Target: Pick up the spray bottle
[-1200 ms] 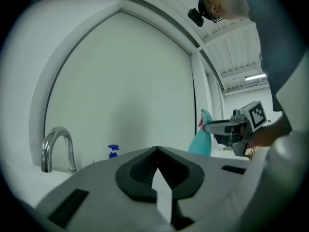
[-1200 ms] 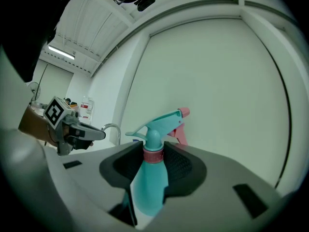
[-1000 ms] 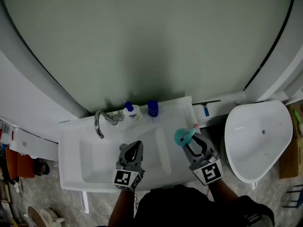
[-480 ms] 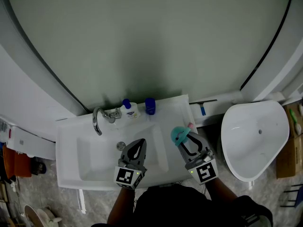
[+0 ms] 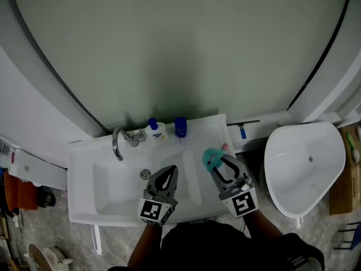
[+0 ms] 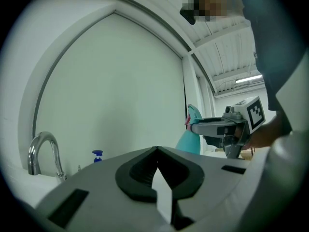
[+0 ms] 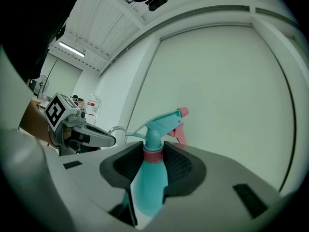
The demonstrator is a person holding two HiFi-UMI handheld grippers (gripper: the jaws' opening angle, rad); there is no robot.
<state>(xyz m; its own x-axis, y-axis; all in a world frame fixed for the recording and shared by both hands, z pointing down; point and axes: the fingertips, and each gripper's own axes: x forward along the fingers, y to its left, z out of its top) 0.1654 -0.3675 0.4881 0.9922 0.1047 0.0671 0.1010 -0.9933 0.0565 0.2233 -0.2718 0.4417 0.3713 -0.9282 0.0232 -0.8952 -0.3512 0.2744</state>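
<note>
A teal spray bottle (image 5: pixel 212 160) with a pink trigger stands upright between the jaws of my right gripper (image 5: pixel 218 162), which is shut on its neck at the right side of the white sink (image 5: pixel 84 205). In the right gripper view the pads clasp the bottle (image 7: pixel 148 180) just below its pink collar. My left gripper (image 5: pixel 168 171) hovers over the basin with its jaws shut and nothing in them. In the left gripper view the bottle (image 6: pixel 189 138) and the right gripper (image 6: pixel 208 126) are at the right.
A chrome faucet (image 5: pixel 117 143) curves over the basin's back left. A white soap bottle with a blue cap (image 5: pixel 157 131) and a blue cup (image 5: pixel 180 127) stand on the back ledge. The drain (image 5: pixel 145 174) lies left of my left gripper. A white toilet bowl (image 5: pixel 304 165) is at the right.
My left gripper has shifted a little to the right, away from the drain. The right gripper and the bottle have stayed almost where they were.
</note>
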